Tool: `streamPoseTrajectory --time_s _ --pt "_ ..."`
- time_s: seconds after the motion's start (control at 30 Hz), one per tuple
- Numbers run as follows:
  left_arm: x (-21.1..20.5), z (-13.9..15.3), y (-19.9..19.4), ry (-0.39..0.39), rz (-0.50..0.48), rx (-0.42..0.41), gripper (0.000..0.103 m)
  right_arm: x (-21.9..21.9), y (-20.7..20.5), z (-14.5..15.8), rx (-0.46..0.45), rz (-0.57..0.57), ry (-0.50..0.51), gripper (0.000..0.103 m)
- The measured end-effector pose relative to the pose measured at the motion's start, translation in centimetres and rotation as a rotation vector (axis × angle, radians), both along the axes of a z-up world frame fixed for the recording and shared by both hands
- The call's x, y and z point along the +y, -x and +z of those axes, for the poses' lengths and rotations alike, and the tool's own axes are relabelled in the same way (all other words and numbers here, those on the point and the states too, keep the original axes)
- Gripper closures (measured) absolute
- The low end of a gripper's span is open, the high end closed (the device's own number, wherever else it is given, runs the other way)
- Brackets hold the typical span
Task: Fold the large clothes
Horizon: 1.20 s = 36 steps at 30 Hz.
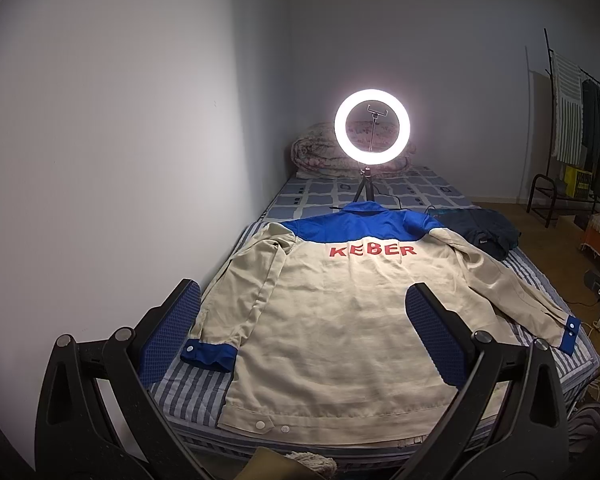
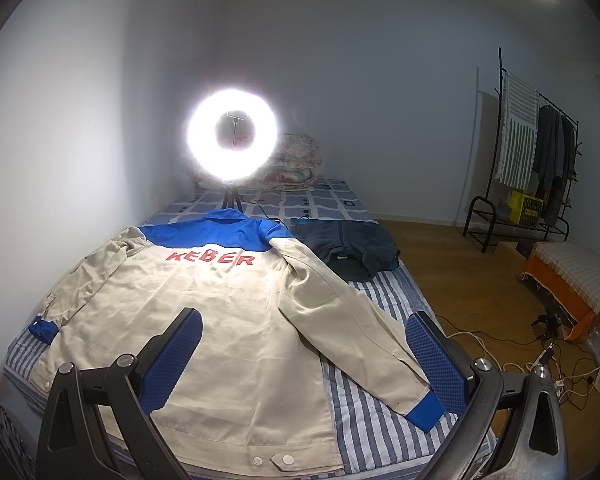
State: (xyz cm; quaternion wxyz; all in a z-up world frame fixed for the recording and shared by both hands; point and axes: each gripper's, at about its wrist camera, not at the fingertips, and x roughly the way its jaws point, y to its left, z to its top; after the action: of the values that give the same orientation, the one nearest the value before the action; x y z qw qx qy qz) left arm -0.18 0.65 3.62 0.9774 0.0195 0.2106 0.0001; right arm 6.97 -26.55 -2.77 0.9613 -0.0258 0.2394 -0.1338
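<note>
The left tongs point(image 1: 304, 332) are seen spread wide, released, with nothing between the blue pads; they are held above the near part of the jacket point(image 1: 340, 320) and no contact with the cloth can be made out. The right tongs point(image 2: 304, 356) are likewise spread wide and empty, held over the jacket's near right side, one pad seen over the beige back, the other close by the blue cuff point(image 2: 424, 410) of the right sleeve.

The jacket is laid flat, back up, on the bed point(image 1: 188, 392), collar toward the far end, with red lettering across the shoulders and both sleeves spread outward.

In the left wrist view the left sleeve's blue cuff point(image 1: 208, 354) is shown plainly, near the left pad. In the right wrist view more of the wooden floor point(image 2: 460, 280) is taken in, with cables point(image 2: 560, 376) strewn over it and an orange-covered seat point(image 2: 572, 280) at the right.

A lit ring light point(image 1: 372, 126) on a small tripod is stood on the bed beyond the collar, and a folded quilt point(image 1: 316, 152) is partly hidden behind it. A dark garment point(image 1: 484, 232) is laid just beside the right shoulder. A clothes rack point(image 2: 540, 148) is stood against the far right wall.
</note>
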Motion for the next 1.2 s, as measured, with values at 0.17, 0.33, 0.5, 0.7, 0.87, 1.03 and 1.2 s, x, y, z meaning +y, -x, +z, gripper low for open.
streamPoseTrajectory --time_s 0.17,0.33,0.5,0.7,0.87,1.03,1.2 --pt "0.0 -0.1 0.1 0.000 0.000 -0.002 0.000 0.0 0.0 0.0 -0.001 0.001 -0.001 0.000" --pt "0.0 0.3 0.0 -0.001 0.001 -0.001 0.000 0.1 0.0 0.1 -0.001 0.003 -0.002 0.000" --pt "0.0 0.0 0.1 0.000 0.000 -0.003 0.000 0.3 -0.2 -0.1 0.002 0.007 -0.011 0.000" --pt "0.0 -0.1 0.1 0.001 0.001 -0.004 0.000 0.3 -0.1 -0.5 0.002 0.009 -0.010 0.000" --pt "0.1 0.1 0.1 0.000 0.003 -0.003 0.000 0.3 -0.2 -0.6 0.003 0.012 -0.009 0.000" --pt "0.8 0.0 -0.1 -0.001 0.015 0.004 0.000 0.8 -0.6 -0.8 0.006 0.027 -0.005 0.000" --pt "1.8 -1.5 -0.6 -0.011 0.041 0.017 0.000 1.6 -1.2 -0.5 0.004 0.055 -0.003 0.000"
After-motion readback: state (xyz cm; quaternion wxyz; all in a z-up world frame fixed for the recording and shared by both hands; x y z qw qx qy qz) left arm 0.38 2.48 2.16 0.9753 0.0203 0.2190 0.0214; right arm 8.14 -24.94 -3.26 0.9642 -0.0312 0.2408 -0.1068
